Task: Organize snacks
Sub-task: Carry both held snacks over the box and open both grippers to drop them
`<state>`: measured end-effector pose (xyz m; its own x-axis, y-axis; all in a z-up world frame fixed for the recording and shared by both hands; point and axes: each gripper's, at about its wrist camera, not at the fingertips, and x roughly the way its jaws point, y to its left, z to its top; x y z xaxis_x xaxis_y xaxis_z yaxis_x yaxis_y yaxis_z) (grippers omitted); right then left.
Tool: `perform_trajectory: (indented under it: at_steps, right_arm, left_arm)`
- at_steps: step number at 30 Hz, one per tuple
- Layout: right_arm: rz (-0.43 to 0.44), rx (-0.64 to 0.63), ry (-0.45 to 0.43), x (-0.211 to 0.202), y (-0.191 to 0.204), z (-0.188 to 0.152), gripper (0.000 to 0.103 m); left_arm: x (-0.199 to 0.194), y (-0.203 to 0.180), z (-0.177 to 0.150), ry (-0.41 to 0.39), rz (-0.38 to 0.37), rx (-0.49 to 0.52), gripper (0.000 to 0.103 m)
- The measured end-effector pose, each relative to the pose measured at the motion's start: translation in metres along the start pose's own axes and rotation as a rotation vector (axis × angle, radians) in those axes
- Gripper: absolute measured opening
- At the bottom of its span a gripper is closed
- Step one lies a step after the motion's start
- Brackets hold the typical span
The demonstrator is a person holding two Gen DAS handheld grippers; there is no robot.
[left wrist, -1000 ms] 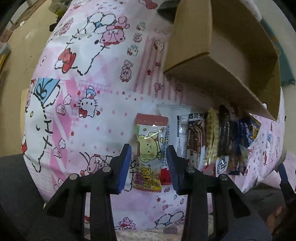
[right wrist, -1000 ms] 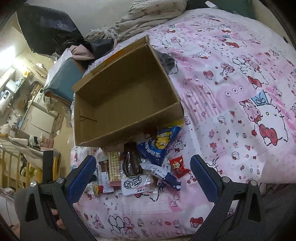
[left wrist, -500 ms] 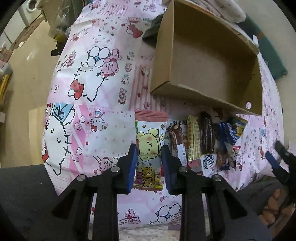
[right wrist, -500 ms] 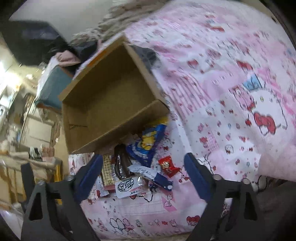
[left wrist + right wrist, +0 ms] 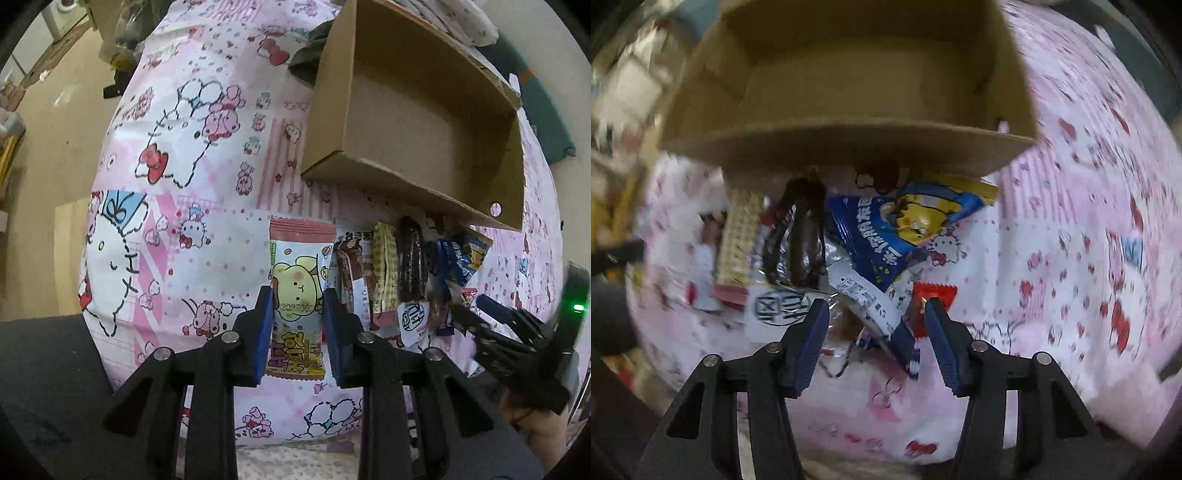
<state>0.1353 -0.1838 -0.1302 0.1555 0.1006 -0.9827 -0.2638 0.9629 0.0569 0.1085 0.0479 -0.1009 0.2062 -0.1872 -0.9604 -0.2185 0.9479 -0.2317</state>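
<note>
Bear snack packet: pink-topped, cartoon bear on the front, standing up off the bed between the blue pads, leftmost of the row of snacks.
Left tongs: nearly closed, clamped on the two sides of the bear snack packet, pointing steeply down.
Snack row: lying on the bed just in front of the box's near wall; brown wrapper, checked yellow bar, dark chocolate bar, white round-logo packet, side by side and partly overlapping.
Blue packet: yellow cartoon face, tilted, top corner tucked under the box's near wall.
White-and-blue stick wrapper: lying slantwise between the pads of the right tongs, overlapping the blue packet's lower edge.
Small red packet: just behind the right-hand pad, touching or merely near, cannot tell through the blur.
Right tongs: about half open, jaws just been closing, low over the wrapper pile; pads not seen pressing on anything.
Cardboard box: open-topped, nothing seen inside, sitting on the bed beyond the snacks.
Bed: pink-and-white cartoon-print sheet, carrying the lot.
</note>
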Motion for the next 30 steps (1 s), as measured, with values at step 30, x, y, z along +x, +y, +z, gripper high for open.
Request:
perform_trajectory:
  at_steps: [30]
  right_arm:
    - [0.437,0.189,-0.383,-0.095,-0.019,-0.037,0.019]
  left_arm:
    - [-0.037,-0.024,-0.001,-0.234,-0.109,0.190,0.022]
